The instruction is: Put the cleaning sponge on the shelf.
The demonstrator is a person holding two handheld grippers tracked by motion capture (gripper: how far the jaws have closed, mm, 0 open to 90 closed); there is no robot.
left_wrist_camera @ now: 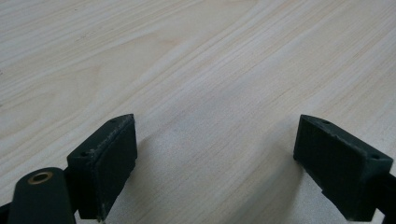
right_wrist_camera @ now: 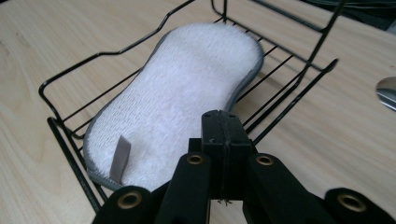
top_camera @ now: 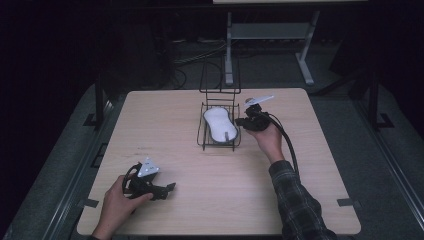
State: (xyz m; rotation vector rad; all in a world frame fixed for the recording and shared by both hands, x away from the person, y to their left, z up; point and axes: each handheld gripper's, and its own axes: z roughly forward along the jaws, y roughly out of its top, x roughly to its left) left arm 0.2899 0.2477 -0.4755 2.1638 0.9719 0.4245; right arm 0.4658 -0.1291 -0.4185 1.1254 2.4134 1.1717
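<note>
Two black fingers [right_wrist_camera: 224, 140] of the right gripper [top_camera: 248, 121] are pressing together, holding nothing. Just past them a white sponge [right_wrist_camera: 187, 93] is lying in the wire basket [right_wrist_camera: 70, 116]. To grab well, they should probably open first. Left gripper [top_camera: 167, 189] is sitting wide open, empty, on the table [left_wrist_camera: 196, 60].

Three cams: one overhead, two jaw-mounted.
We had the high view looking forward-down on the whole table [top_camera: 165, 120]; both gripper views sat close, the right sharing the wire rack [right_wrist_camera: 70, 119].
</note>
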